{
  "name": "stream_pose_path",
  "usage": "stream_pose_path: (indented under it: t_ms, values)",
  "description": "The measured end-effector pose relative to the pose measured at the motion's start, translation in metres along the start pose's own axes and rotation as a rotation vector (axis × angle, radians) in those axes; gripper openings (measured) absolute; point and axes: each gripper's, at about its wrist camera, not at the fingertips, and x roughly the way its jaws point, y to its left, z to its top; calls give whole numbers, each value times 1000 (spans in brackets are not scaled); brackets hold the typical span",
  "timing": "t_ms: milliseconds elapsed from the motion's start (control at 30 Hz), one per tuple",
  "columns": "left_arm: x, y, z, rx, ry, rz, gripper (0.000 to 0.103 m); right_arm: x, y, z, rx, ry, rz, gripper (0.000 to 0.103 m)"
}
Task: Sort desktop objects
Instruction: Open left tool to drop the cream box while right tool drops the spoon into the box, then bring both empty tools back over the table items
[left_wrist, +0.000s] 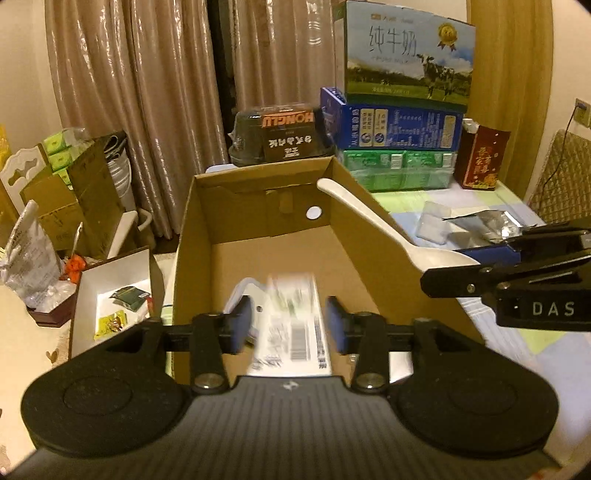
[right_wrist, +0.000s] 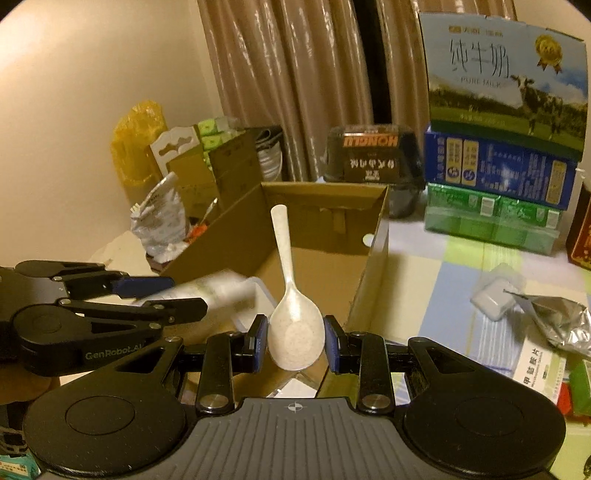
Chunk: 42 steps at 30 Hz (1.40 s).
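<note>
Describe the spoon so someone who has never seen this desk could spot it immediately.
Find the open cardboard box in front of the curtains. Beside its right wall, the right hand-held gripper holds a white plastic spoon by its bowl, handle pointing away. It is the only utensil among boxes and packets.

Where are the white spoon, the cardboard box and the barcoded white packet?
white spoon (right_wrist: 295, 332): right wrist view, on its bowl.
cardboard box (left_wrist: 192, 236): left wrist view, on its left wall.
barcoded white packet (left_wrist: 295, 332): left wrist view, near its barcode.

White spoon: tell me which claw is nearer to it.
Right. The right claw has the white spoon's bowl between its fingers; the left claw sits apart, over the cardboard box.
</note>
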Motion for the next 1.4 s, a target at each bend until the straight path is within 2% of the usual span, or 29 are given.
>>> stream_pose_path:
  t_ms: [367, 433, 467, 500, 600, 867, 1033, 1200, 1400]
  values:
    - [-15, 20, -9, -59, -33, 41, 42, 26, 6, 0, 14, 20, 43, 29]
    - [-18, 21, -10, -64, -35, 44, 42, 29, 7, 2, 26, 10, 62, 37]
    - [-20, 21, -11, -67, -34, 43, 42, 28, 6, 2, 32, 1, 62, 50]
    - [-22, 21, -12, -68, -35, 43, 43, 25, 4, 1, 33, -14, 60, 55]
    - [-29, 18, -13, -77, -43, 44, 47, 13, -1, -4, 31, -33, 43, 58]
    - [-55, -6, -15, -109, -72, -5, 55, -46, -29, -34, 87, -73, -37, 67]
    - [-76, -36, -12, -102, -105, -50, 62, -94, -47, -61, 137, -85, -97, 74]
    - [-91, -80, -9, -85, -125, -113, 71, -143, -70, -95, 192, -95, -184, 83]
    - [-93, -141, -8, -56, -122, -197, 85, -193, -109, -132, 284, -95, -314, 85]
